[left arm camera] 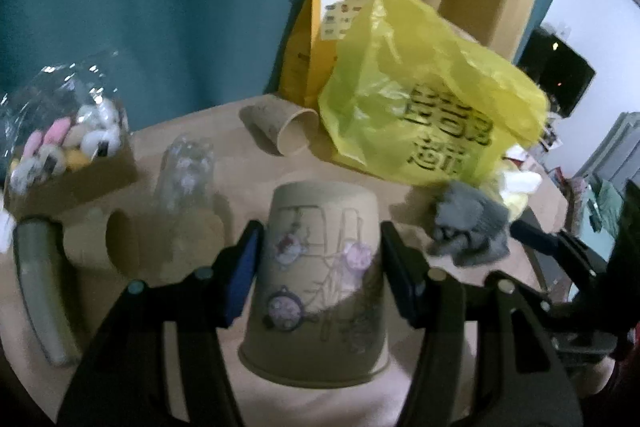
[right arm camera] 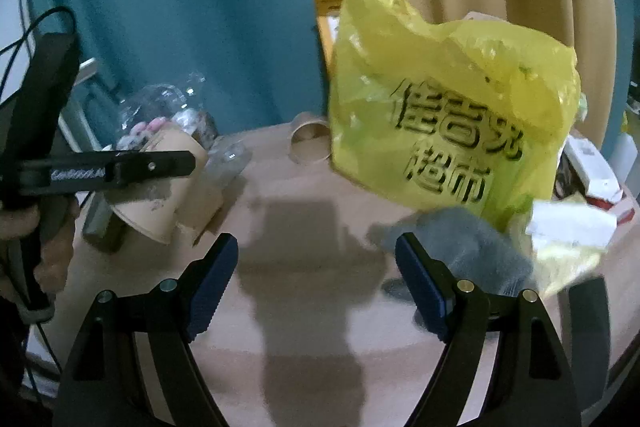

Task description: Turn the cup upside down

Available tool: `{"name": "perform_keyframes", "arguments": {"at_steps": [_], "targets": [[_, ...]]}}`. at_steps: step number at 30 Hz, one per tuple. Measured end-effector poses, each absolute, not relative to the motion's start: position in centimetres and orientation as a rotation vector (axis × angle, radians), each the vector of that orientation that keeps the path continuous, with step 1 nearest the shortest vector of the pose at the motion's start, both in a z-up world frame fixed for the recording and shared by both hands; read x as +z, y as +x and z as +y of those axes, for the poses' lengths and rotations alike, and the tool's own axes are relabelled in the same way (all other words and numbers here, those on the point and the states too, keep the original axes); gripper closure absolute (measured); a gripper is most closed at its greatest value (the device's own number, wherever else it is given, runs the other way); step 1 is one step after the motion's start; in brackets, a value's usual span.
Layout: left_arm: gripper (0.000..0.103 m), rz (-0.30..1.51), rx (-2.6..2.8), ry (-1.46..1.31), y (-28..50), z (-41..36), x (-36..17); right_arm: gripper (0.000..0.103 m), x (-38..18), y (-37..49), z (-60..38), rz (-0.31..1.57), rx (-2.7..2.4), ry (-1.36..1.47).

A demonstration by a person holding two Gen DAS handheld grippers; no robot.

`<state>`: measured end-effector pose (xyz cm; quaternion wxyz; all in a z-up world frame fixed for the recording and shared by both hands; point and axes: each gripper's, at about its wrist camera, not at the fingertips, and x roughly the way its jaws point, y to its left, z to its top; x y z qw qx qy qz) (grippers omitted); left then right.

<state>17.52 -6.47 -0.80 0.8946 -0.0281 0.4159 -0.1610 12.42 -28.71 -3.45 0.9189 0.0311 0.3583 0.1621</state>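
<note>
Nearest in the left wrist view, the left gripper (left arm camera: 320, 267) has its two black fingers with ribbed blue pads (left arm camera: 240, 279) spread around a tan paper cup (left arm camera: 320, 283). The cup is upside down, its rolled rim below and flat base on top; the left pad looks to touch its side, while contact on the right is unclear. Cartoon figures and fine line drawings are printed on the matte wall. In the right wrist view, the right gripper (right arm camera: 316, 283) hangs open over the bare beige table (right arm camera: 304, 327), holding nothing.

Just right lies a crumpled grey knitted cloth (left arm camera: 468, 223). To the left, a brown paper cup (left arm camera: 120, 239) lies on its side before a clear plastic cup (left arm camera: 186, 171). Farther left, a cardboard box (left arm camera: 80, 179) holds small round pastel items under glossy film. Beyond, another paper cup (left arm camera: 288, 131) lies tipped beside a shiny yellow plastic bag (left arm camera: 432, 107) bearing bold Chinese characters, with an orange printed carton (left arm camera: 320, 39) behind it.
</note>
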Motion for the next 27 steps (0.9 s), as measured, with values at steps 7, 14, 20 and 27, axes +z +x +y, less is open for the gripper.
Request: {"name": "perform_keyframes", "arguments": {"at_steps": [7,14,20,27], "targets": [[0.044,0.84,-0.307,-0.106,10.3,-5.3,-4.4,0.019,-5.0,7.6,-26.6,0.784,0.375,0.026],[0.044,0.827,-0.224,-0.142,5.2,-3.8,-7.6,0.019,-7.7,4.3,-25.0,0.828,0.396,0.012],[0.043,0.925,-0.196,-0.156,4.1,-3.4,-10.5,0.019,-9.7,3.3,-23.8,0.871,0.425,0.003],[0.042,1.036,-0.154,-0.256,4.9,-1.7,-13.3,0.019,-11.3,3.6,-23.0,0.905,0.439,0.019]]}}
